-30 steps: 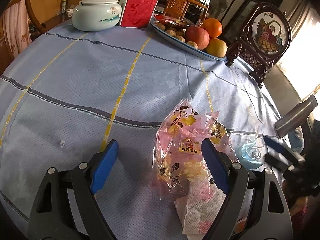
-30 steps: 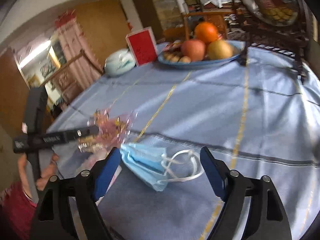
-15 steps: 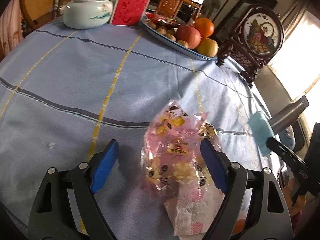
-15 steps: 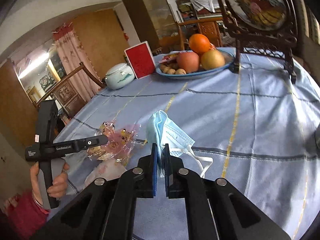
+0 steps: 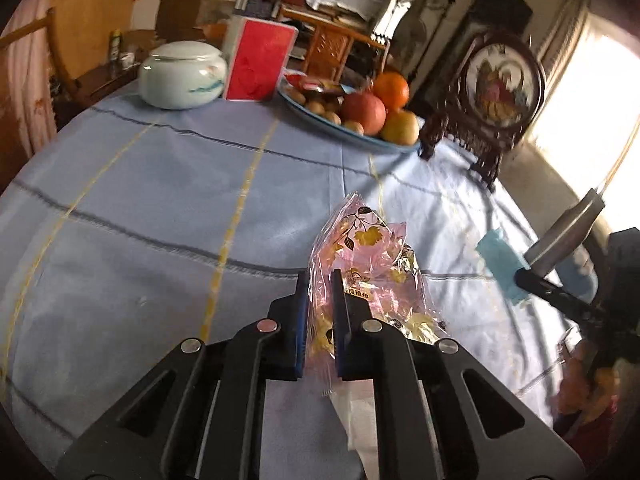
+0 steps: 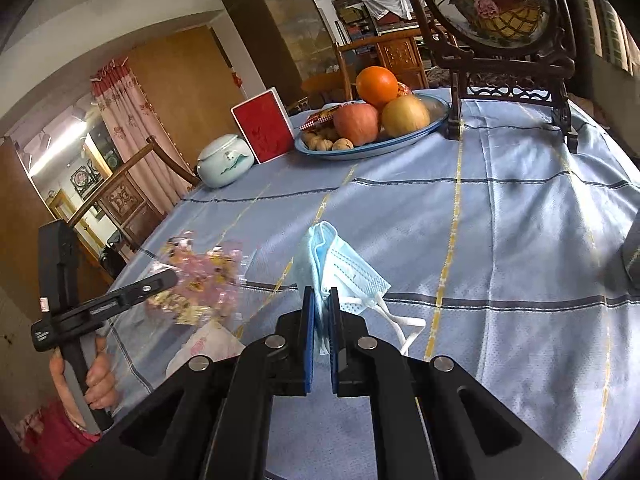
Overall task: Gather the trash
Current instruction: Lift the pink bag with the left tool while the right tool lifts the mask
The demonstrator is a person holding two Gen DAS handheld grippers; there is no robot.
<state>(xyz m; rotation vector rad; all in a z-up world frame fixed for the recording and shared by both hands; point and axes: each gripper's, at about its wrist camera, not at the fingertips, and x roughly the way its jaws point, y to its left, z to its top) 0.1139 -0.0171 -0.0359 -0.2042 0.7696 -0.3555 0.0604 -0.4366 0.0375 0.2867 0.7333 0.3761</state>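
Clenching each piece of trash between its pads, the left tool point(image 5: 320, 312) pinches the pink wrapper point(image 5: 368, 264) and the right tool point(image 6: 320, 320) the blue face mask point(image 6: 336, 260), both held near the fruit plate point(image 6: 436, 114), ready to carry off the worktop point(image 6: 520, 240).

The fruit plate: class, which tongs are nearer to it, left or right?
Right, though only slightly. The right tongs, shut on the face mask, sit somewhat closer to the fruit plate; the left tongs, shut on the pink wrapper, sit farther back.
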